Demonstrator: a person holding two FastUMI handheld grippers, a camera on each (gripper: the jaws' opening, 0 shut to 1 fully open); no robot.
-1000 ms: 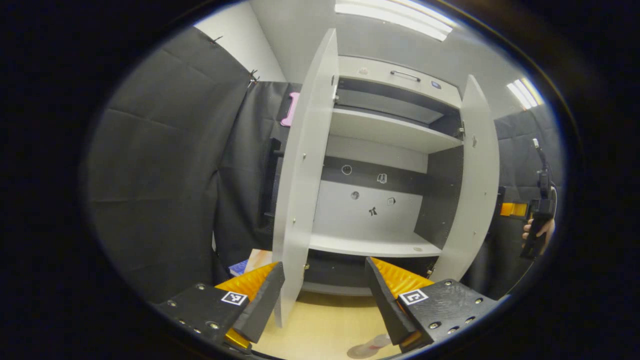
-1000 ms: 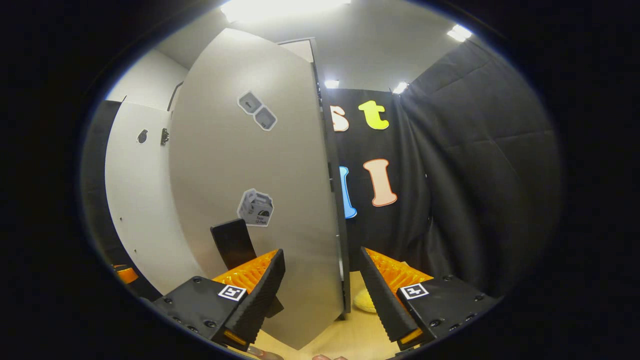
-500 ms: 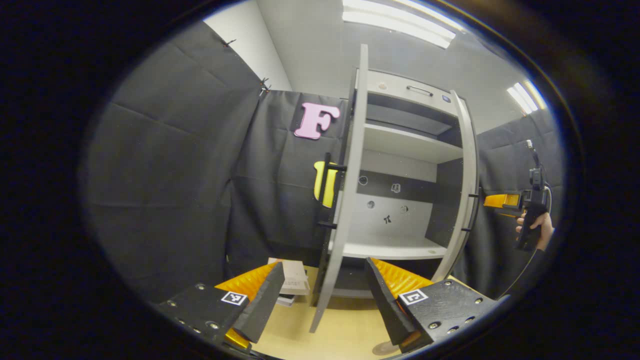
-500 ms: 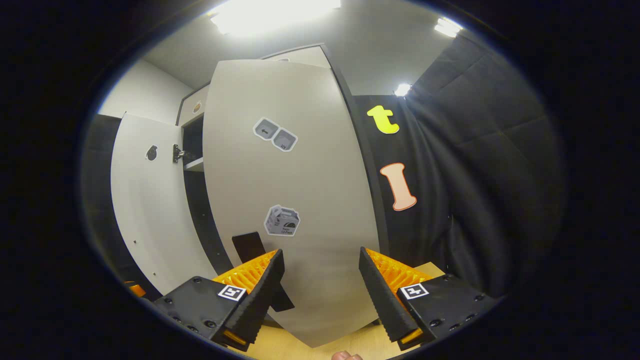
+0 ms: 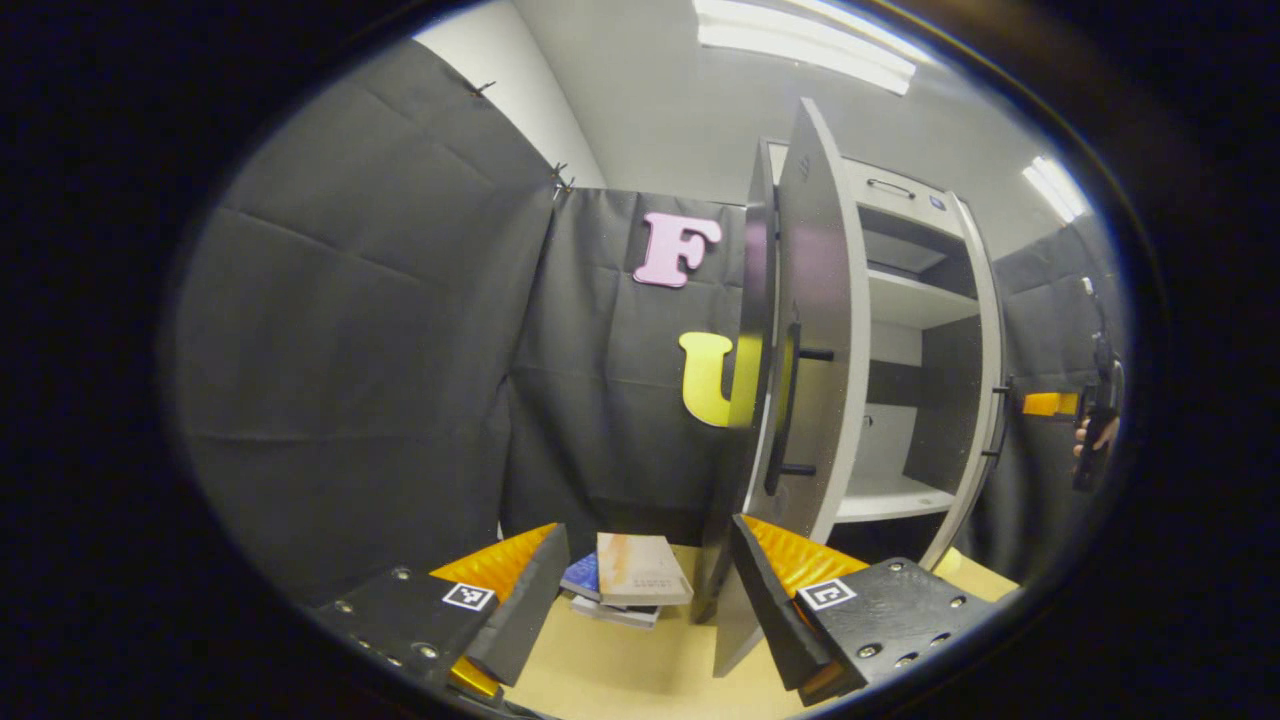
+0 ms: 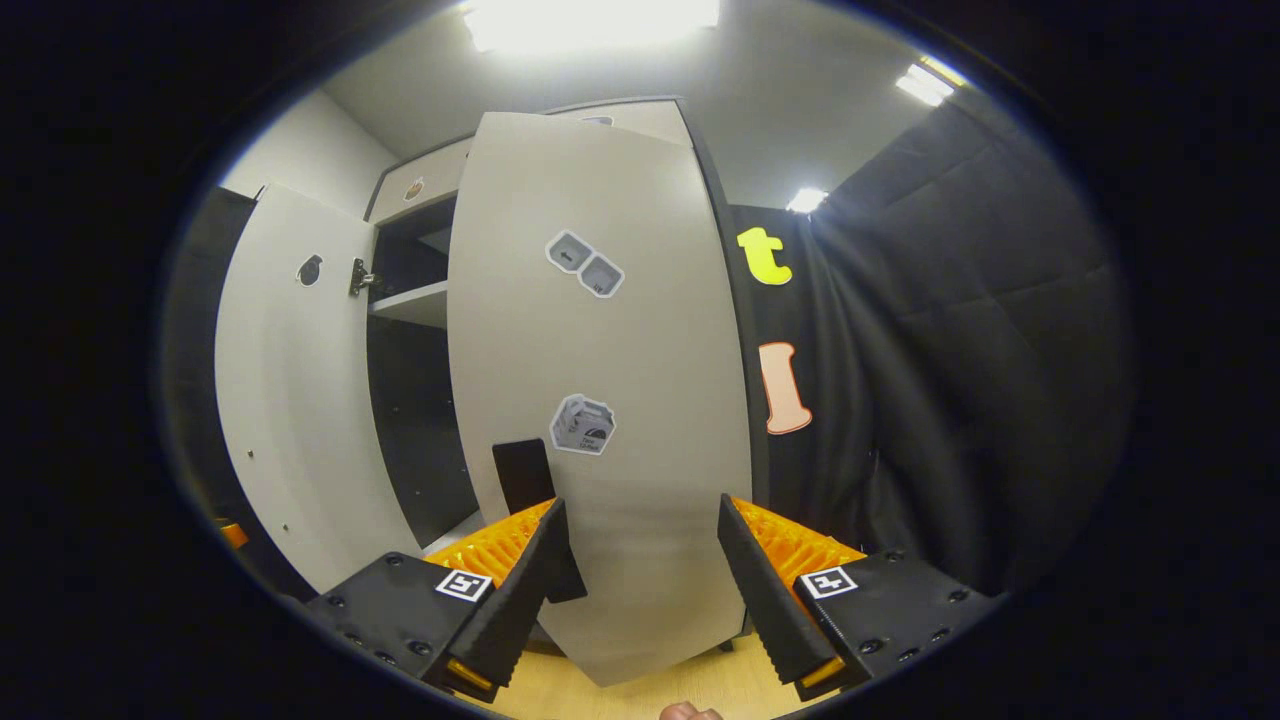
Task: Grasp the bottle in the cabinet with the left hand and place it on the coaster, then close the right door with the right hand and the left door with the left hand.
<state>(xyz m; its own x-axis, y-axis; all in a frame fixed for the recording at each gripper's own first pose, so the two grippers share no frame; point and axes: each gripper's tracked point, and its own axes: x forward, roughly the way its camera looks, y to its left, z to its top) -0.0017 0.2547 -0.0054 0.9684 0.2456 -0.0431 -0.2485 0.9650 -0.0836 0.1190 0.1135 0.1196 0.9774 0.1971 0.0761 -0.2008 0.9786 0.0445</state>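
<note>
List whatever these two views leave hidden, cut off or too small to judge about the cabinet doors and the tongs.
- Left gripper view: the pale grey left cabinet door stands edge-on and hides most of the white shelves.
- Left gripper view: the far right tongs are too small to tell whether they touch the right door.
- Right gripper view: the grey right cabinet door with stickers covers the interior; whether it is latched cannot be told.
- Right gripper view: a fingertip is cut off at the bottom edge.

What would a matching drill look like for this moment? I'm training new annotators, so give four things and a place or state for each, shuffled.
1. left door
2. right door
3. books
4. left gripper

a. stacked on the table beside the cabinet
b. open, holding nothing
c. carries stickers on its outer face
d. has a dark bar handle

Pairs: 1-d, 2-c, 3-a, 4-b
</note>
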